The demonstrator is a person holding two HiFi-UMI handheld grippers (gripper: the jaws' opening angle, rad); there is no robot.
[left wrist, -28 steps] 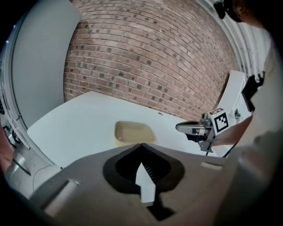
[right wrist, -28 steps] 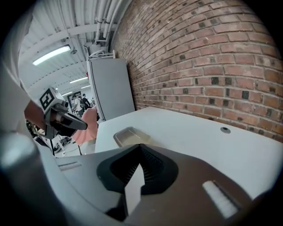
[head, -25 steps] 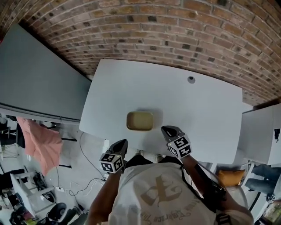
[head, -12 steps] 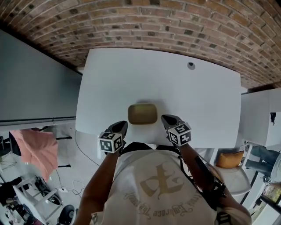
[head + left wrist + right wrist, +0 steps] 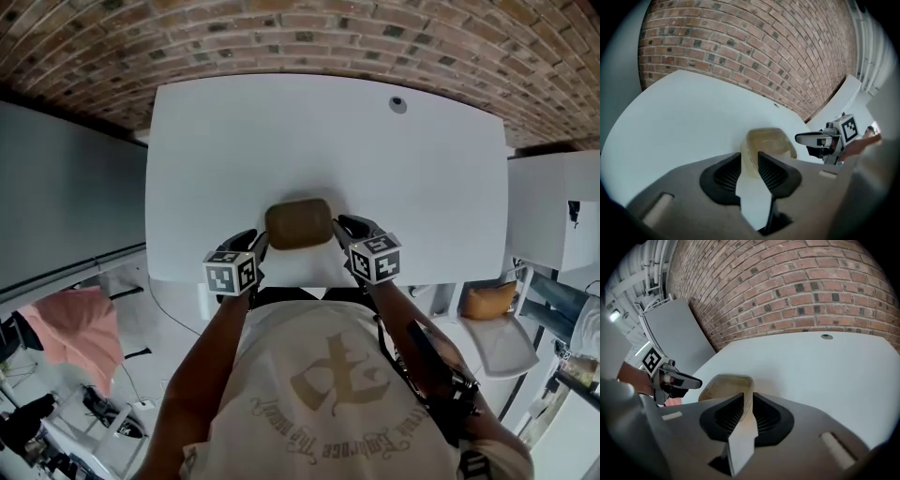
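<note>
Setting: a white table (image 5: pixel 281 131) set against a brick wall (image 5: pixel 281 28), with a grey panel (image 5: pixel 56 187) on the left, a white cabinet (image 5: pixel 553 206) on the right, and a small round grommet (image 5: pixel 398 105) near the table's far edge. Item: one shallow tan tub (image 5: pixel 298 223), rounded-rectangular and thin-walled, lying close to the table's near edge between the two grippers. Whether it rests on the surface or hangs just clear of it cannot be told. Left gripper (image 5: pixel 749 164): jaws drawn in on the tub's left rim, with the wall pinched between the ribbed pads. Right gripper (image 5: pixel 746 406): likewise closed on the opposite rim, holding a narrow strip of the wall. Contents: the interior shows only an even tan tone with no separate pieces. Whether that is the plastic itself or a filling cannot be told. Hazards, as judged: each hold takes only a narrow strip of a flexible rim, so any uneven pull or difference in height between the grippers could bow the tub or slip it from one pair of jaws. A one-sided release would tip it, and this near the table's edge it would likely fall to the floor.
</note>
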